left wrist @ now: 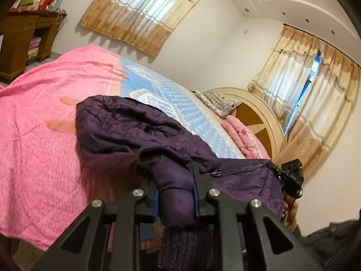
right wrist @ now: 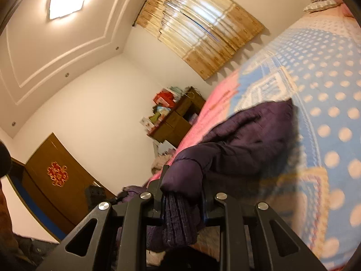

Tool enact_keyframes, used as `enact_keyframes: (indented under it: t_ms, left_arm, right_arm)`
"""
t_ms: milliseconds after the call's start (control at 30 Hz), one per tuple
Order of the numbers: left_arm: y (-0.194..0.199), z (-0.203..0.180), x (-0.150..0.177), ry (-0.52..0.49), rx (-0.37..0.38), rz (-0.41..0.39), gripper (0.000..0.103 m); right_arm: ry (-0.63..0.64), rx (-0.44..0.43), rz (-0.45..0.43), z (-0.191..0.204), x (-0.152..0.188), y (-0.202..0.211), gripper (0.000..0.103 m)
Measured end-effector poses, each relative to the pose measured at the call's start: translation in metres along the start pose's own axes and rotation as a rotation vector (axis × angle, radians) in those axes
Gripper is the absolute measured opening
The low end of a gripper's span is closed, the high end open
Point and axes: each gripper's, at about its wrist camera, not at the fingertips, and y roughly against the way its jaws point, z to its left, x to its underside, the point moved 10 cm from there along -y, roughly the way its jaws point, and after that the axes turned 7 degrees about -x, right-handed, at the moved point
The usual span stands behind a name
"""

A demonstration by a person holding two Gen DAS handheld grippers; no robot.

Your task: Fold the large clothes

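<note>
A dark purple quilted jacket (left wrist: 126, 131) lies bunched on the bed, partly over the near edge. My left gripper (left wrist: 174, 194) is shut on one sleeve end, with its ribbed cuff hanging toward the camera. My right gripper (right wrist: 182, 192) is shut on the other sleeve near its ribbed cuff (right wrist: 178, 221); the jacket (right wrist: 252, 140) stretches away from it across the bed. The right gripper (left wrist: 291, 176) also shows in the left wrist view at the jacket's far right end.
The bed carries a pink blanket (left wrist: 38, 122) and a blue patterned sheet (left wrist: 194, 113), with pillows (left wrist: 216, 101) by the round headboard (left wrist: 255, 113). A wooden dresser (left wrist: 24, 38) with boxes stands beyond. Curtained windows (left wrist: 144, 13) and a wooden door (right wrist: 56, 176) line the walls.
</note>
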Motion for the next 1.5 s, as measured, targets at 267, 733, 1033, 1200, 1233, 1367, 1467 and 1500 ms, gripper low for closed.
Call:
enact_keyframes:
  t_ms: [267, 733, 1033, 1200, 1233, 1367, 1467, 1500]
  left_arm:
    - [-0.049, 0.023, -0.062, 0.118, 0.058, 0.068, 0.023]
    - [-0.231, 0.133, -0.128, 0.313, -0.075, 0.284, 0.027]
    - [-0.220, 0.153, -0.136, 0.425, -0.119, 0.290, 0.095]
    - [-0.185, 0.160, -0.168, 0.414, -0.151, 0.141, 0.103]
    - [-0.183, 0.160, -0.168, 0.383, -0.190, 0.125, 0.103]
    - [-0.198, 0.136, -0.143, 0.133, -0.322, 0.145, 0.103]
    - [-0.225, 0.120, -0.127, -0.074, -0.412, 0.167, 0.103]
    - [-0.234, 0.115, -0.123, -0.166, -0.459, 0.164, 0.099]
  right_arm:
    - [-0.040, 0.013, -0.028, -0.026, -0.078, -0.065, 0.022]
    - [-0.156, 0.323, 0.059, -0.212, -0.164, -0.224, 0.021]
    - [-0.230, 0.372, 0.142, -0.283, -0.145, -0.261, 0.030]
    - [-0.190, 0.238, 0.081, -0.252, -0.155, -0.253, 0.072]
    - [-0.176, 0.233, 0.061, -0.245, -0.158, -0.248, 0.077]
    - [-0.020, 0.333, -0.003, -0.218, -0.175, -0.228, 0.083]
    - [0.136, 0.448, 0.116, -0.206, -0.164, -0.239, 0.083]
    - [0.203, 0.494, 0.167, -0.204, -0.157, -0.246, 0.083]
